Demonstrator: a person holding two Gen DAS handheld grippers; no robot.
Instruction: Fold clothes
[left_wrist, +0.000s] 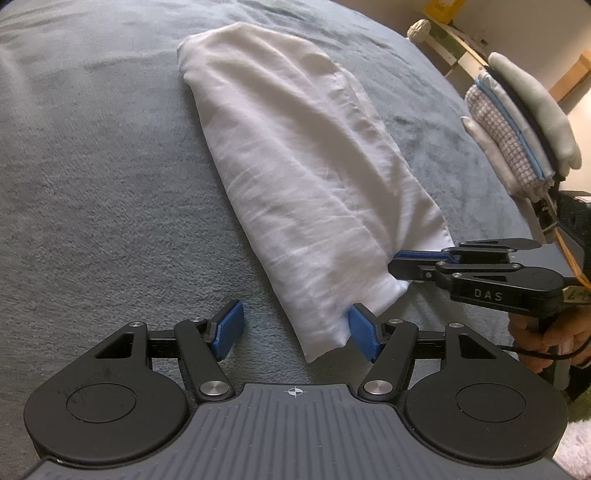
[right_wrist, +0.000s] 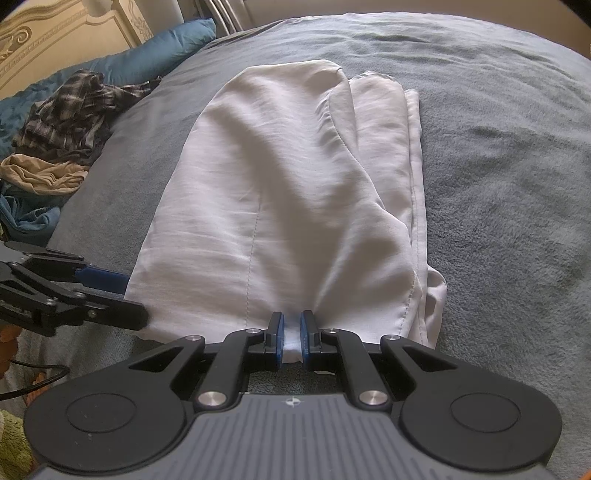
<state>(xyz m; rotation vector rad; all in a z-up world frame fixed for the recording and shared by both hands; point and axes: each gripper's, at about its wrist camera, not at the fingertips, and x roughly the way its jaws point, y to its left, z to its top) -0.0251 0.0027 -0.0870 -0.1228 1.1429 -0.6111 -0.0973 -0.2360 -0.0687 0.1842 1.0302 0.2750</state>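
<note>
Garment: white garment (right_wrist: 280, 192) lies mid-bed on the grey blanket (right_wrist: 498, 166), folded lengthwise.
Right gripper (right_wrist: 292, 338): pinched tight on its near hem.
Left gripper (left_wrist: 293, 334): gaping — corner between pads, ungripped.
Advice: I close left first, then lift both evenly.

The white garment (right_wrist: 280, 184) is made of thin, smooth cloth with a faint sheen, and fine stitched seams are seen along it. The bed cover (left_wrist: 92, 166) is formed of matt, fuzzy fleece (grey, with a brushed nap). Matt black plastic is used for the left gripper (left_wrist: 295, 332), with ribbed blue pads (left_wrist: 231, 328) and polished metal pivots.
</note>
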